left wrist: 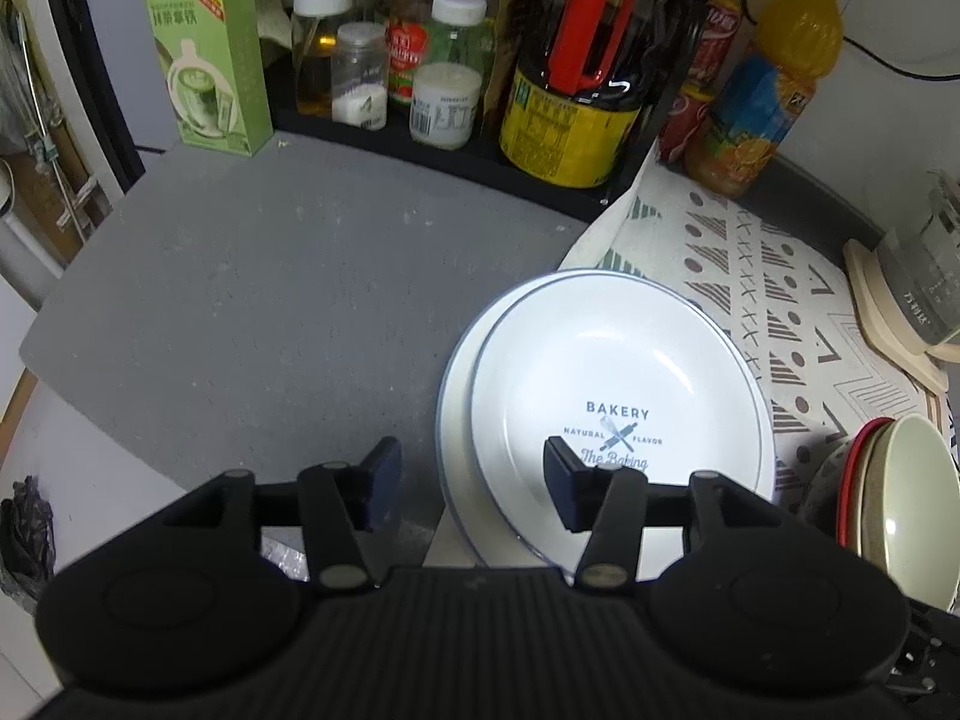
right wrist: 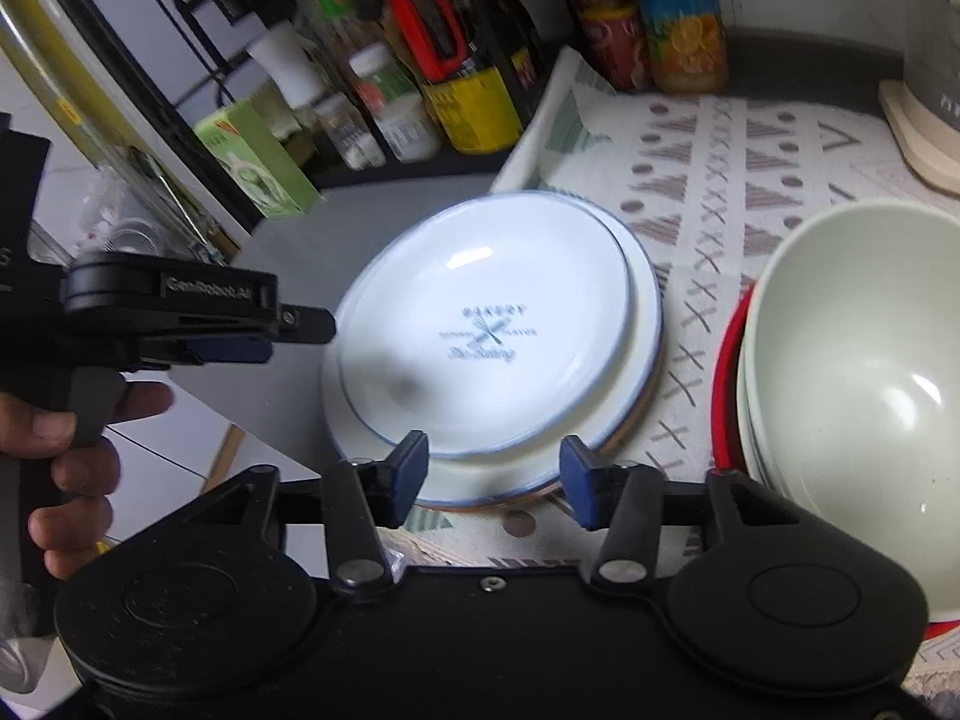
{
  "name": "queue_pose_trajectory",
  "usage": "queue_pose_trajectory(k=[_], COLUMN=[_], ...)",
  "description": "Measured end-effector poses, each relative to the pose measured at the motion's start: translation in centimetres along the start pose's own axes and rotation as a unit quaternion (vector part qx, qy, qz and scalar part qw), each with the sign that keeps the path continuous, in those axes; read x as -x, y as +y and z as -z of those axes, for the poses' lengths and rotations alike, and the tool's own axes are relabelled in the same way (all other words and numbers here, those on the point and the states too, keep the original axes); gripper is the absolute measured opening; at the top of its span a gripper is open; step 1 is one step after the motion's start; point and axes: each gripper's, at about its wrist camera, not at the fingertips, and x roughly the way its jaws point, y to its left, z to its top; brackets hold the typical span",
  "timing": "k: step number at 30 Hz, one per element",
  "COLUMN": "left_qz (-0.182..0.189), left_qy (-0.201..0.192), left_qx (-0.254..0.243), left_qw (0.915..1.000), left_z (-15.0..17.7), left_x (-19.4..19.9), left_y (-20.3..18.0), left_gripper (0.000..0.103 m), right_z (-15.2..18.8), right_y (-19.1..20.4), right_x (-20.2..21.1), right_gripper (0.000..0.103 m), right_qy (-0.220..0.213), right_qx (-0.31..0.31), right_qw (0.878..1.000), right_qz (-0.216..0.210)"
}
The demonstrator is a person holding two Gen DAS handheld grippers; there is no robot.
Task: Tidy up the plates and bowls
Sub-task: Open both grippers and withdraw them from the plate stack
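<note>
Two stacked white plates (left wrist: 624,378) with a blue rim and "BAKERY" print lie partly on the grey counter, partly on the patterned mat; they also show in the right wrist view (right wrist: 492,324). My left gripper (left wrist: 471,489) is open above the near left rim of the plates, one finger over the plate, one over the counter. My right gripper (right wrist: 495,480) is open and empty just in front of the plates' near edge. A pale green bowl (right wrist: 852,384) sits nested in a red-rimmed bowl (right wrist: 723,384) to the right; the bowls also show in the left wrist view (left wrist: 906,510).
A black rack (left wrist: 456,144) at the back holds bottles, jars and a large soy sauce jug (left wrist: 570,114). A green carton (left wrist: 210,60) stands at back left. An orange juice bottle (left wrist: 768,78) and a kettle base (left wrist: 900,312) stand on the patterned mat (left wrist: 780,276).
</note>
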Motion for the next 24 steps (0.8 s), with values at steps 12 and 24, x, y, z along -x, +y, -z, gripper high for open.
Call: queue_pose_trajectory(k=[12,24], left_qz=[0.003,0.029], left_qy=[-0.064,-0.090], left_qx=[0.006,-0.019], left_qw=[0.9979,0.9953], left_z=[-0.5,-0.8], left_x=[4.4,4.8], left_y=[-0.4,-4.2], left_gripper=[0.091,0.103], right_z=[-1.1,-1.3], right_y=[0.5,-3.5], right_x=[4.3,8.5], right_gripper=[0.100,0.103], right_qy=[-0.084,-0.132], right_qx=[0.027,0.001], right_qw=[0.996,0.991], right_qz=[-0.013,0.035])
